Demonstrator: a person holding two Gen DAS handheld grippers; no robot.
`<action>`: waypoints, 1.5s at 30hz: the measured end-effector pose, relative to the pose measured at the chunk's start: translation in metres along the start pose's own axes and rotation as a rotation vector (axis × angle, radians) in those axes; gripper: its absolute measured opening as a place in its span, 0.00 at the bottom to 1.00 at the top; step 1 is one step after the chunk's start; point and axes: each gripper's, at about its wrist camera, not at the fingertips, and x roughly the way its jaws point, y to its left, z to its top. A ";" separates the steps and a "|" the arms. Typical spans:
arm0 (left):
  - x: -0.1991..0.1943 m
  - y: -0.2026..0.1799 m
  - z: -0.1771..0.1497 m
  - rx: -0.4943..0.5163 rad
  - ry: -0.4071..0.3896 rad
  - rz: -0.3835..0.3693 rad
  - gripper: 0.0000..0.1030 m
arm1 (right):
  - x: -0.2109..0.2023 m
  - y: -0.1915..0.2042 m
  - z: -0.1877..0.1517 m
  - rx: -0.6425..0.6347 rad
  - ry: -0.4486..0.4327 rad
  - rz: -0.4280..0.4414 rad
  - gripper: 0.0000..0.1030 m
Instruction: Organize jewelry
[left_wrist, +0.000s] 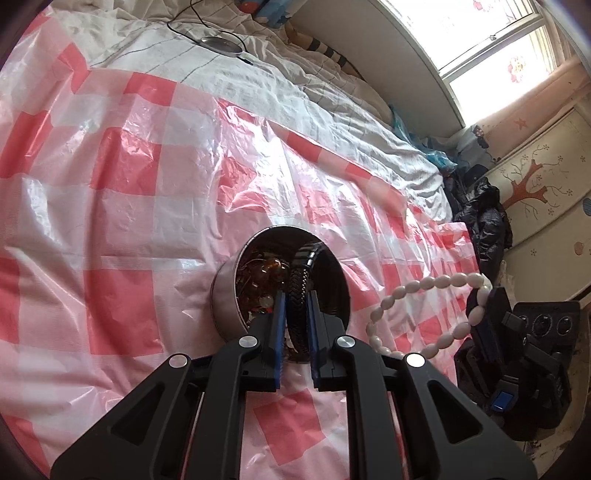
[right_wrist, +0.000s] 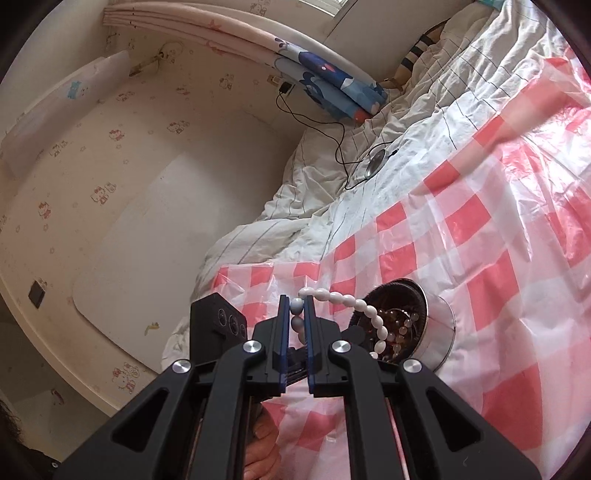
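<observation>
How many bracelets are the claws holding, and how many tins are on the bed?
White oval-bead bracelets: 1, in the right claw
Black braided bracelets: 1, between the left claw's fingers
Round metal tins: 1
Total: 3

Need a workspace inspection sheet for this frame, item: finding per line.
Surface: pink-and-white checked plastic sheet spread over a white quilt on a bed.
Job's things: round metal tin holding amber beads; black braided bracelet; white oval-bead bracelet.
Clutter: dark jacket at the bed's edge.
Grippers: left claw around the black braided bracelet, over the tin; right claw shut on the white bead bracelet, lifted.
Cables: black cable running to a round silver disc.
Surroundings: window, decorated wardrobe.
</observation>
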 end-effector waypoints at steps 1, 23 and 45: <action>0.001 0.000 0.001 -0.005 -0.003 0.017 0.21 | 0.011 -0.002 0.002 -0.018 0.021 -0.034 0.08; -0.043 0.023 0.001 -0.064 -0.104 0.082 0.59 | 0.071 -0.010 -0.019 -0.103 0.212 -0.245 0.54; -0.118 -0.055 -0.100 0.419 -0.324 0.606 0.93 | -0.076 -0.002 -0.070 -0.034 -0.091 -0.604 0.93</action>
